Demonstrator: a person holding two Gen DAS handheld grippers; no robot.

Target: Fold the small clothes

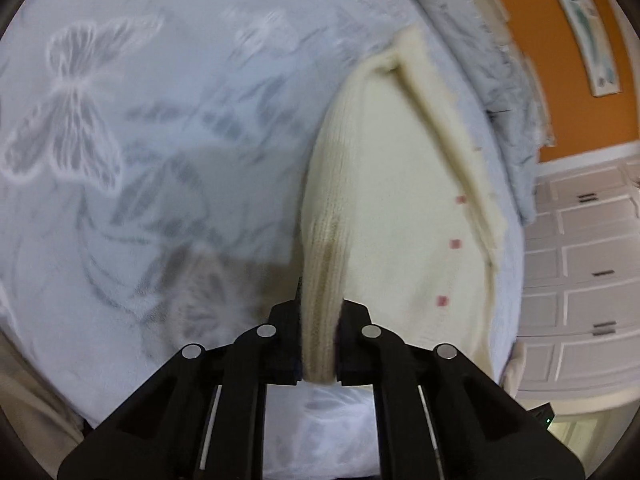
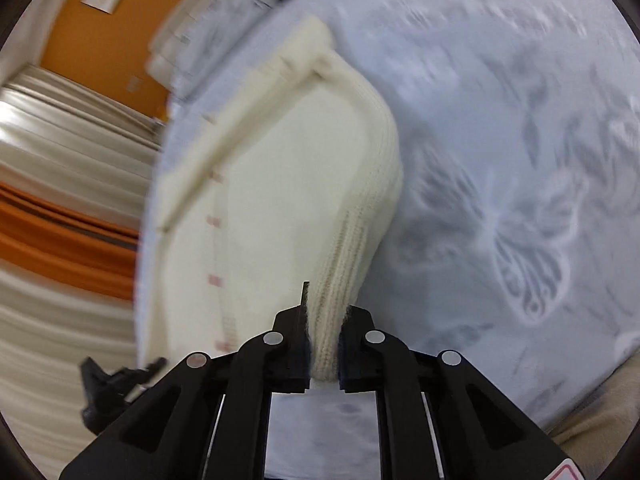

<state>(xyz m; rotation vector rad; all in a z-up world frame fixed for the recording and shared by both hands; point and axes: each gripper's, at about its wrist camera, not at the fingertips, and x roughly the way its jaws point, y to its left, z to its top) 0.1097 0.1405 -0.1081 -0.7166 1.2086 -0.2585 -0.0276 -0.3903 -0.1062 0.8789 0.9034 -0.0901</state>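
A cream knitted cardigan (image 1: pixel 384 200) with small pink buttons hangs over a pale blue bedspread with butterfly print (image 1: pixel 120 140). My left gripper (image 1: pixel 319 344) is shut on its ribbed hem edge and holds it up. The cardigan also shows in the right wrist view (image 2: pixel 280 200). My right gripper (image 2: pixel 325 348) is shut on another part of the ribbed hem. The cloth stretches away from both grippers toward its far end near the bed's edge. Both views are blurred by motion.
A folded blue-grey blanket (image 1: pixel 500 60) lies at the far side of the bed. An orange wall (image 1: pixel 560 60) and white drawers (image 1: pixel 588 260) stand beyond. Curtains (image 2: pixel 60 160) hang on the left of the right wrist view. The left gripper shows there too (image 2: pixel 116 380).
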